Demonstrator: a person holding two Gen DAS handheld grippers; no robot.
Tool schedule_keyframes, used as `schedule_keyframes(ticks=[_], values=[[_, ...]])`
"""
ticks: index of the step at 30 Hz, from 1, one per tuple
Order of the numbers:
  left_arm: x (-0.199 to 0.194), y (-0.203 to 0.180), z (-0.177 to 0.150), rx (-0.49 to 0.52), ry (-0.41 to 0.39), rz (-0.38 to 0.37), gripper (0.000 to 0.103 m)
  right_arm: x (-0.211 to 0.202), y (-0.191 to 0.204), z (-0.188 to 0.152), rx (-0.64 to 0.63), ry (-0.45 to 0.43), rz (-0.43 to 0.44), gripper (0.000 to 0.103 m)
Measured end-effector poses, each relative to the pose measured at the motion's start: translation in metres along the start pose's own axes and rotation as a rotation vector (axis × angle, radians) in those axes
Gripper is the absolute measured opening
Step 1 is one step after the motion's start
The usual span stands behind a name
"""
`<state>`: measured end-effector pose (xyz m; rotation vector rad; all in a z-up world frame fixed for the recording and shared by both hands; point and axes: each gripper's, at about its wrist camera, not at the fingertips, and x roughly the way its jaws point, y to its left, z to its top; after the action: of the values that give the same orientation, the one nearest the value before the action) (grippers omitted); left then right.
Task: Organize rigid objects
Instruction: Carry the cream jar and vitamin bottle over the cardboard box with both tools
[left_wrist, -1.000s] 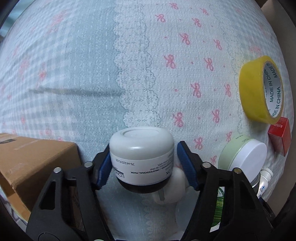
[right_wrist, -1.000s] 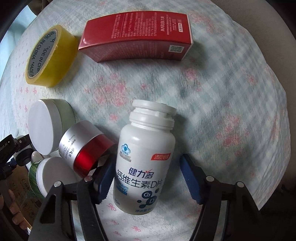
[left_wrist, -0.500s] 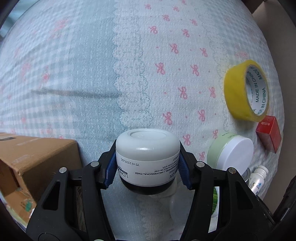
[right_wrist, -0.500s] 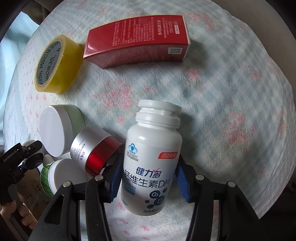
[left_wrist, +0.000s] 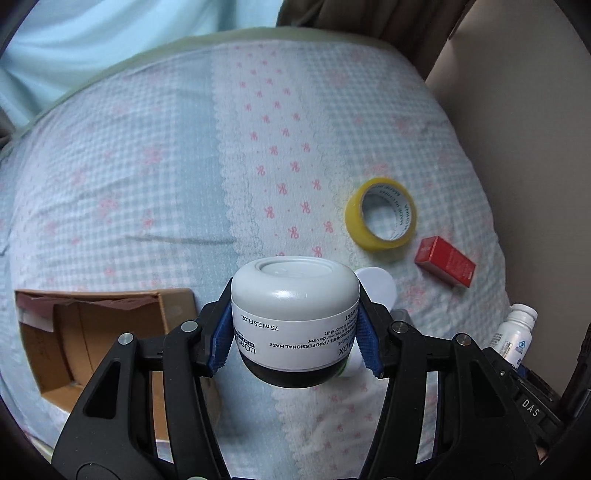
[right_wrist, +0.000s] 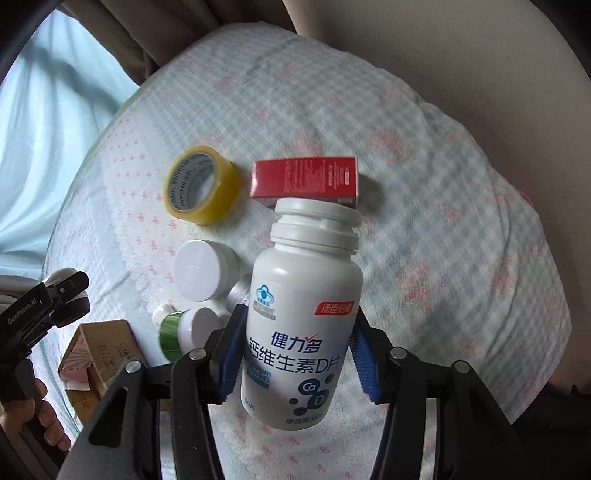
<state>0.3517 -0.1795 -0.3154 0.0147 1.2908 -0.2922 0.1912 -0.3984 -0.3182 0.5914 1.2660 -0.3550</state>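
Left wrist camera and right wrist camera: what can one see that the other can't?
Only the left wrist view shows the white mask jar gripped in the left claw, and the open inside of the cardboard box.

Only the right wrist view shows the green-striped jar, the person's hand holding the other tool, and the right claw clamping the white pill bottle.

Both show the yellow tape roll, the red carton, the pill bottle, the cardboard box, a white-lidded jar and the bow-print bedspread.
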Motion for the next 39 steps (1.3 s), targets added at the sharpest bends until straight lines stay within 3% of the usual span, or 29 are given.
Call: schedule_keyframes(ticks=[6,10,22,30,39], values=[[-0.088,0.018,-0.011,-0.033,-0.108,-0.031,0.053,-0.073,0.046,-0.009,-0.19,-0.097,0.029,0.048],[-0.14,0.05,-0.028,-0.07,-0.176,-0.02,0.053,-0.102,0.088,-0.013,-0.314,-0.132,0.059,0.048],[-0.226,0.19,-0.079,-0.127,-0.269,0.006,0.053,-0.124,0.226,-0.085,-0.52,-0.147,0.188,0.048],[-0.215,0.293,-0.094,-0.087,-0.204,0.007,0.053,-0.097,0.324,-0.14,-0.499,-0.103,0.222,0.048],[-0.142,0.364,-0.095,-0.09,-0.058,0.01,0.053,-0.018,0.4,-0.175,-0.533,0.033,0.181,0.048]])
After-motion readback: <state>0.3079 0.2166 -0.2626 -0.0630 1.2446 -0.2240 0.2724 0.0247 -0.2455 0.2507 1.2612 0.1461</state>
